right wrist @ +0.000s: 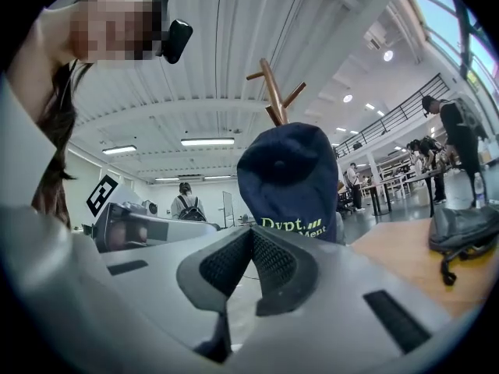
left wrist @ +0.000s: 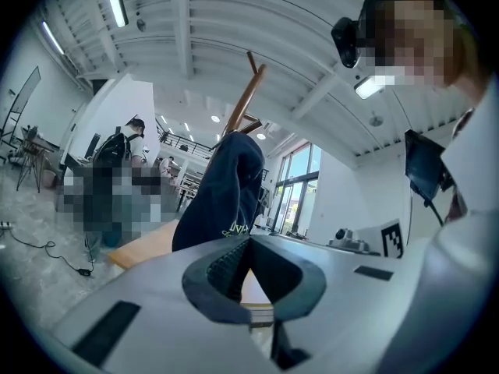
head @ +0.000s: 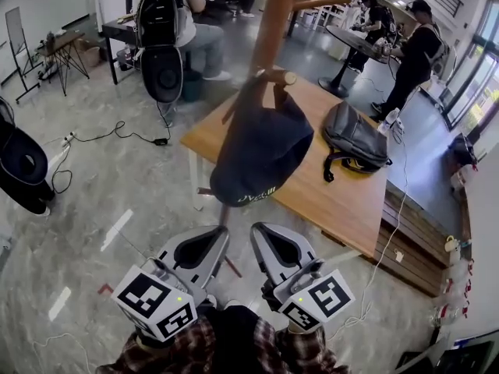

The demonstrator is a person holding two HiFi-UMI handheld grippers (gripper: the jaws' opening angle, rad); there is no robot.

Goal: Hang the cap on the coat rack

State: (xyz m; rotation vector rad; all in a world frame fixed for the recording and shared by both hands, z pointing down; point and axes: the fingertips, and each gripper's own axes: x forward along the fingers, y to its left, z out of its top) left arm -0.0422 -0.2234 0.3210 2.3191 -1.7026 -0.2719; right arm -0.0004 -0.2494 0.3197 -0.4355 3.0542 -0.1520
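grey marbled floor [head: 117, 178], cap hanging on the coat rack [head: 274, 22]

nearest, below the coat rack, the left gripper [head: 221, 232] and right gripper [head: 260, 229] each had their jaws pressed together with nothing between them. just beyond, the navy cap [head: 261, 150] hung from a short peg [head: 274, 76] of the coat rack, crown drooping. it looked light, soft and floppy, likely to slip off if nudged; the stiffer brim seemed the best place to hold. yellow-green lettering on it read "dypt." and "ment", the rest hidden. behind the coat rack stood a wooden table [head: 343, 201] with a grey backpack [head: 355, 139].
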